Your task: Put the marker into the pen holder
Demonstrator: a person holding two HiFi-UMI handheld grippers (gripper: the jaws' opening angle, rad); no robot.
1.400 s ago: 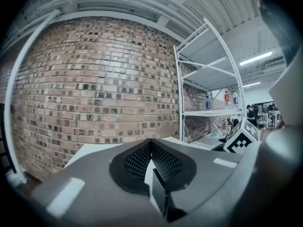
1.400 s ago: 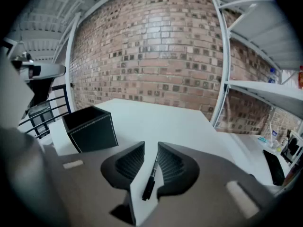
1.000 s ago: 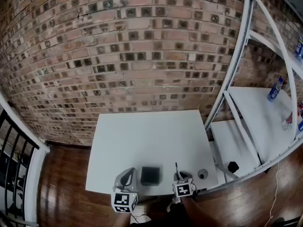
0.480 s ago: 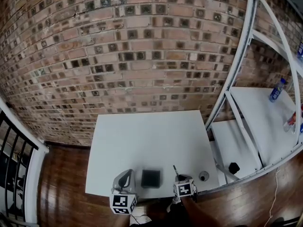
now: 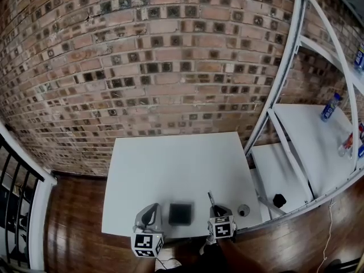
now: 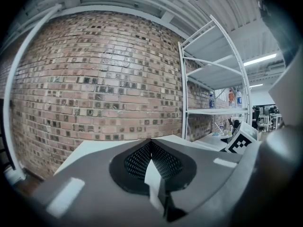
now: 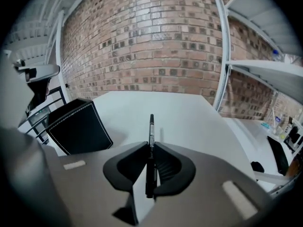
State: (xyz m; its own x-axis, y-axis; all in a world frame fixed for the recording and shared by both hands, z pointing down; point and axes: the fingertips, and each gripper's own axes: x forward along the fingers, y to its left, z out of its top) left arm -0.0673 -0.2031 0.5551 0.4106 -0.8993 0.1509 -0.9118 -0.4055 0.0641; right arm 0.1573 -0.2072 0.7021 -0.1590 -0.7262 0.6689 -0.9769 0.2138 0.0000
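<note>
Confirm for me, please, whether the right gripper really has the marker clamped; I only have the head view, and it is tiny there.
Observer: Yes. In the right gripper view the right gripper has its jaws shut on the marker, whose front end sticks out ahead of them.
Operator: Thank you. Is the left gripper carrying anything?
Observer: No. The left gripper has its jaws together with nothing between them.
Operator: And how does the pen holder look from the right gripper?
Observer: The pen holder stands upright on the table, left of the jaws. It is black with white stitching along its edges, and the marker points past it rather than at it.
</note>
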